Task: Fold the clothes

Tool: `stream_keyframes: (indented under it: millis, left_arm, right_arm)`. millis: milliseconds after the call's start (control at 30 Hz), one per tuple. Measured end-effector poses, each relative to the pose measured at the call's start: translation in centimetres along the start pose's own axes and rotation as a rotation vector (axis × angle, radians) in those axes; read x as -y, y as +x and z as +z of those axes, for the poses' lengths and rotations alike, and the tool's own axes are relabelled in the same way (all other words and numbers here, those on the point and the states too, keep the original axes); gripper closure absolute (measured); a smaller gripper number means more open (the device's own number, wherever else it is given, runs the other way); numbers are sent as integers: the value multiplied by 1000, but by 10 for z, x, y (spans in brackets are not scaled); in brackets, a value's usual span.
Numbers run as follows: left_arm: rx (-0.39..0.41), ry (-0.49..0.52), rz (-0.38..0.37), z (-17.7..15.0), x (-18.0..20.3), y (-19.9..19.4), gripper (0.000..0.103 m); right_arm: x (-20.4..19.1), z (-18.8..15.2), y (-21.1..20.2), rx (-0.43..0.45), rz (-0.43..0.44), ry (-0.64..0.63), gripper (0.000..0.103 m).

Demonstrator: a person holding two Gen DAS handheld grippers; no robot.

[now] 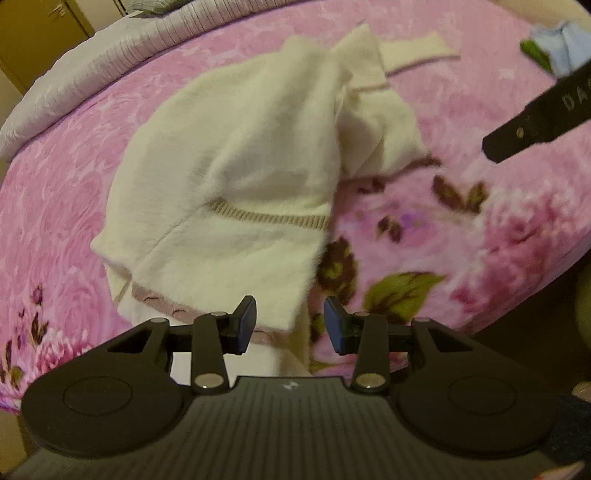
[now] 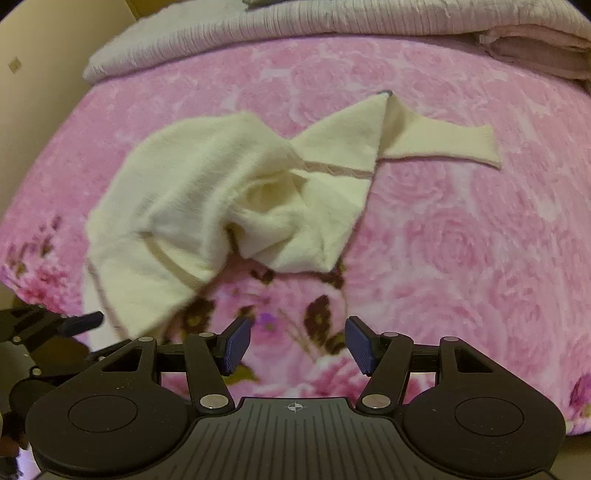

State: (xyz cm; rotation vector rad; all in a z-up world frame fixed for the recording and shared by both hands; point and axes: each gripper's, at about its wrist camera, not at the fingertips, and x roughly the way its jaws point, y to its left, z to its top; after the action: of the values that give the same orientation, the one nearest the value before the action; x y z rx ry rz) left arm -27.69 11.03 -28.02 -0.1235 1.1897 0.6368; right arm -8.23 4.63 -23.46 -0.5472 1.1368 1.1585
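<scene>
A cream fuzzy sweater (image 1: 236, 177) with pinkish-brown trim lies crumpled on the pink floral blanket (image 1: 480, 229). In the right wrist view the same sweater (image 2: 207, 206) shows one sleeve (image 2: 443, 142) stretched to the right. My left gripper (image 1: 290, 323) is open just above the sweater's near hem; no cloth is pinched between its blue pads. My right gripper (image 2: 297, 345) is open over bare blanket (image 2: 461, 240), just in front of the sweater's near right corner. One black arm of the right gripper (image 1: 535, 118) enters the left wrist view at the right. The left gripper's fingers (image 2: 79, 323) show at the left edge of the right wrist view.
A lilac-grey ribbed quilt (image 2: 295, 29) lies along the far edge of the bed. A pink folded cloth (image 2: 539, 48) sits at the far right. A light blue and green item (image 1: 557, 48) lies at the blanket's far right. Yellowish cabinet doors (image 1: 37, 33) stand beyond the bed.
</scene>
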Motion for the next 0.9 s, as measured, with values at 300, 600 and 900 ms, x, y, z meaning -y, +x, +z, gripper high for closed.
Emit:
stream_keyframes:
  millis: [300,600,900]
  left_arm:
    - [16,113,149,-1,23,56,70]
    - [146,-94,328,-32,-66,0,95]
    - [118,-19,354,-60,-79,14,87]
  right_arm:
    - [11,2,51,-43,0,-104,42]
    - [18,17,64,5,32,-164,42]
    - [-9,19,84,82,30,-430,42]
